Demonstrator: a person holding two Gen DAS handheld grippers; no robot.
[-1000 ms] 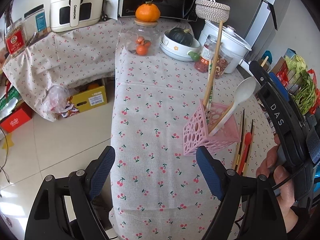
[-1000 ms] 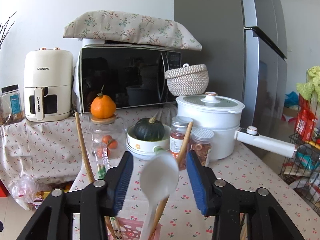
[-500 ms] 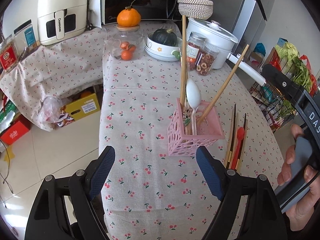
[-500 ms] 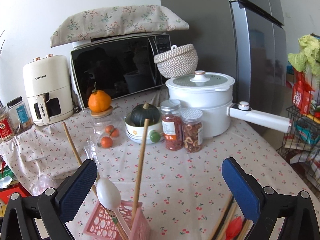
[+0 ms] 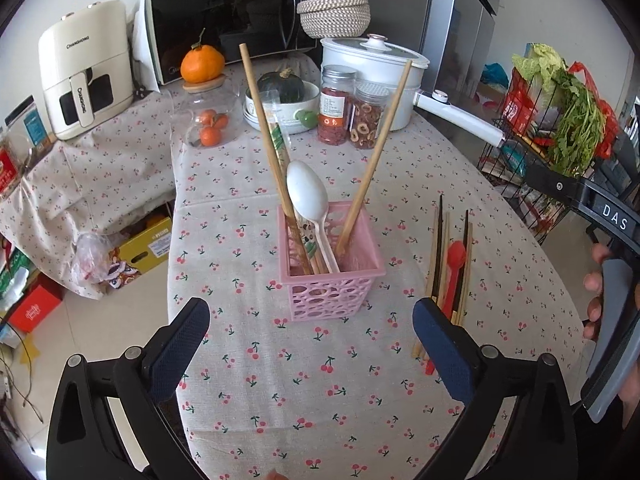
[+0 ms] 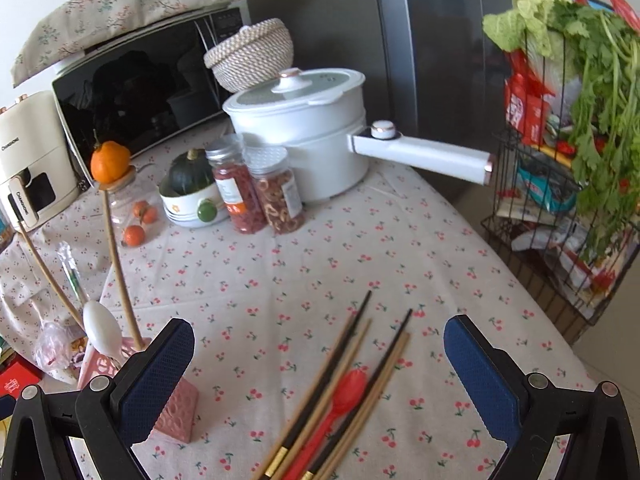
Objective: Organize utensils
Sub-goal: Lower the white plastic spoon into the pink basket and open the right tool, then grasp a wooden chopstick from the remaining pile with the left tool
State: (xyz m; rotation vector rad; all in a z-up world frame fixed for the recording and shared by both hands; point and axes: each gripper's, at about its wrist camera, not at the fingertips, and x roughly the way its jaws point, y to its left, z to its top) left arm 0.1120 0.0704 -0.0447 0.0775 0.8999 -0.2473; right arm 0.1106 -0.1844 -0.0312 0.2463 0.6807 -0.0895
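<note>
both my grippers, left point(image 5: 310, 346) and right point(image 6: 320, 376), have just spread wide and hold nothing. the chopsticks point(image 6: 340, 380) and red spoon point(image 6: 344, 394) lie bunched beside the pink basket point(image 5: 332, 276); i could pinch several together, or nudge the light basket over.

A home kitchen. Upper left: air fryer point(image 5: 86, 70) and microwave point(image 5: 228, 16); upper right: refrigerator point(image 5: 460, 28). Centre: table under a cherry-print cloth point(image 5: 248, 360), with electric pot point(image 5: 372, 68), food jars point(image 5: 336, 104) and squash point(image 5: 280, 86).
</note>
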